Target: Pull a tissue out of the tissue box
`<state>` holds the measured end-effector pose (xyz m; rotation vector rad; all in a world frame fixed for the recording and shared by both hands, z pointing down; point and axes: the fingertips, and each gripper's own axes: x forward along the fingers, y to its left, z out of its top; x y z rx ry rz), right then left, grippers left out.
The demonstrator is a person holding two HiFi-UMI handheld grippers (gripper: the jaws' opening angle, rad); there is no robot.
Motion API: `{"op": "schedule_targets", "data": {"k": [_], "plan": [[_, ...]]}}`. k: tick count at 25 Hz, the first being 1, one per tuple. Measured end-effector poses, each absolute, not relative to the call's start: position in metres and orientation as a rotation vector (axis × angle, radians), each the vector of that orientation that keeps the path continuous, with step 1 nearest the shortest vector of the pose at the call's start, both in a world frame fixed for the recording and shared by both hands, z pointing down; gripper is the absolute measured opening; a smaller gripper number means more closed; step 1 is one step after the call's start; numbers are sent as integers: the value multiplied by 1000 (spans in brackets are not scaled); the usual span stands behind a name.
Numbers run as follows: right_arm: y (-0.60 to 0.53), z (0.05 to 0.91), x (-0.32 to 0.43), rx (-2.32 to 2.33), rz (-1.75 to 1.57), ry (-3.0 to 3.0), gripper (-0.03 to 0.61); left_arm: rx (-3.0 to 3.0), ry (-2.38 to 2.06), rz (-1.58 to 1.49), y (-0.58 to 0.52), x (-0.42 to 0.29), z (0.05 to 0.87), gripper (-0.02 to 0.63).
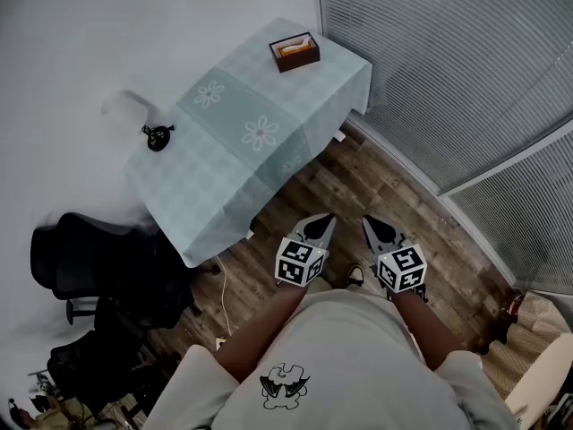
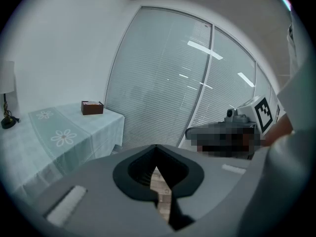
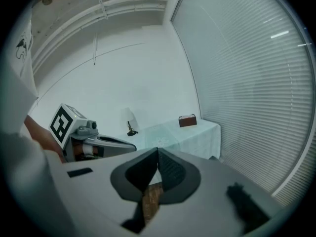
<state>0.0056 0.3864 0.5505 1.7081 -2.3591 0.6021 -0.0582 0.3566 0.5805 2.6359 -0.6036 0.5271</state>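
Left tongs (image 1: 322, 223) and right tongs (image 1: 371, 226) are both pinched shut, empty, well short of the bench (image 1: 224, 155). Tissue box (image 1: 295, 52) sits at its far corner, so I'd step closer, open one, pinch only the top tissue (image 1: 292, 44).

The person wears a pale grey short-sleeved shirt (image 1: 358, 356) with a small black graphic (image 1: 285, 385) printed on it; the left gripper (image 1: 322, 222) and right gripper (image 1: 371, 225) each have a grey body, dark pointed jaws, and a white cube (image 1: 300, 262) bearing black square markers.
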Motion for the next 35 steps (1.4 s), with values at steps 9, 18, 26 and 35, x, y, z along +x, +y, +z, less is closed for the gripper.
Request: {"op": "schedule_targets", "data": {"k": [9,18,26,35], "plan": [[348,555,-24,1743,603,-2315,14,2640,-595,516,319,-92,583,6],[300,552,-42,1804,573,-2267,14,2649,-587,473,271,-114,580,6],[236,561,-28,1756,572,-2273,14,2620,-633,457,207,-103,590,6],[100,581,43,1677,596,-2331,14,2576,-773,455,78,-44,601,6]]}}
